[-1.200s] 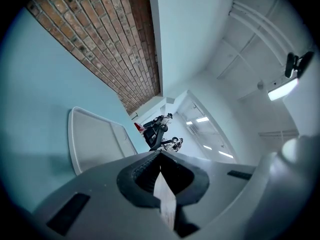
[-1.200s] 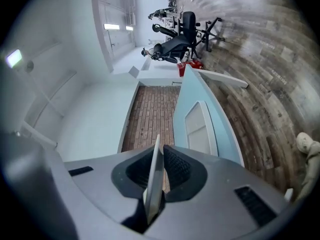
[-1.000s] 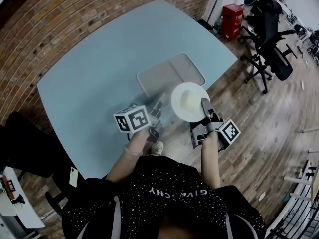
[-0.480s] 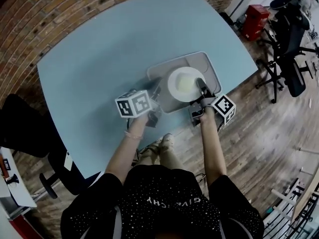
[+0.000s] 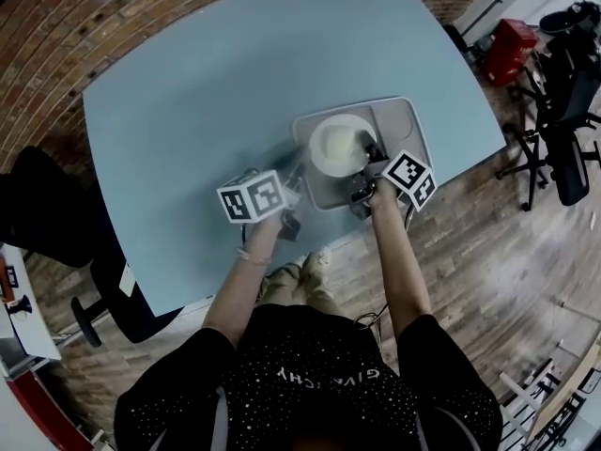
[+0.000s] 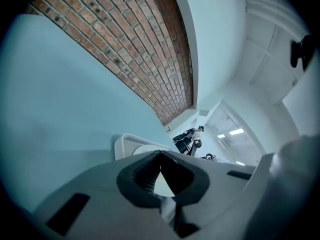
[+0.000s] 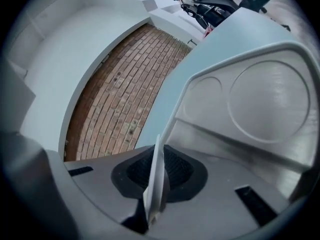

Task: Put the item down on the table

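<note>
1 white plate [image 5: 336, 145] is the whole story here; the right gripper [image 5: 368, 153] has its jaws clamped on the plate's near rim, and the plate hangs over the left half of the grey tray [image 5: 406, 125]; can't tell if it's touching down yet; looks like the set-down step, nearly there imo; next it needs lowering level until it bears flat, then the jaws let go and back out without dragging it; the left gripper [image 5: 294, 178] is pinched closed on nothing, just beside the tray's left edge; all this on a pale blue table [image 5: 207, 73], with a brick wall [image 5: 47, 36] behind, wood floor [image 5: 488, 252] and office chairs [image 5: 563, 101] off to one side.
</note>
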Available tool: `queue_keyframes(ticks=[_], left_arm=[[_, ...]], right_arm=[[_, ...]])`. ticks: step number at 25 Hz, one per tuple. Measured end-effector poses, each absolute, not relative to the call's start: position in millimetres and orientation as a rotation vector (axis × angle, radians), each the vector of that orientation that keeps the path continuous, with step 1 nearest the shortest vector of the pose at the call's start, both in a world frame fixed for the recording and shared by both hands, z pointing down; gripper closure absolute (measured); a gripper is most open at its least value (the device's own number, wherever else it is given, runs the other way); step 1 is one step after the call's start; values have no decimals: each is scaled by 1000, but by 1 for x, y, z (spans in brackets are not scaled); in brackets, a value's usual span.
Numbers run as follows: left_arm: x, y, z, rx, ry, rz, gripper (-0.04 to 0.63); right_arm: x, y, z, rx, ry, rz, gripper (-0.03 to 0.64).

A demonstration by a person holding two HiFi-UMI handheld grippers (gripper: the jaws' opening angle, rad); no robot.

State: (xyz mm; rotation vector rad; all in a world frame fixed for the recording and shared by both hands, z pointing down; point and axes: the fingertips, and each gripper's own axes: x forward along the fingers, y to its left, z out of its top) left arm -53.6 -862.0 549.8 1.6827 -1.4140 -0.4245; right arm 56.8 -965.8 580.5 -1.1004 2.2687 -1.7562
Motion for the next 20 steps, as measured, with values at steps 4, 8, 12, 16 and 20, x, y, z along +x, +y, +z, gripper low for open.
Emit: queue_keyframes(ticks=[4, 8, 12, 16, 20], left_arm=[[-53, -856, 551, 1674, -1428, -412, 583], [-50, -853, 551, 1672, -1419, -421, 583], [-47, -852, 546, 1678, -1406, -428, 583], [-42, -852, 544, 1684, -1408, -423, 583], [-36, -848, 542, 1686, -1407, -428, 583]], right_arm=[[54, -967, 586, -1190, 2371, -1713, 581], [52, -964, 591, -1378, 2602, -1584, 576], [55, -967, 586, -1510, 2720, -1428, 481], [70, -972, 575, -1551, 2696, -1356, 376], [93, -966, 554, -1504, 2537, -1355, 379]])
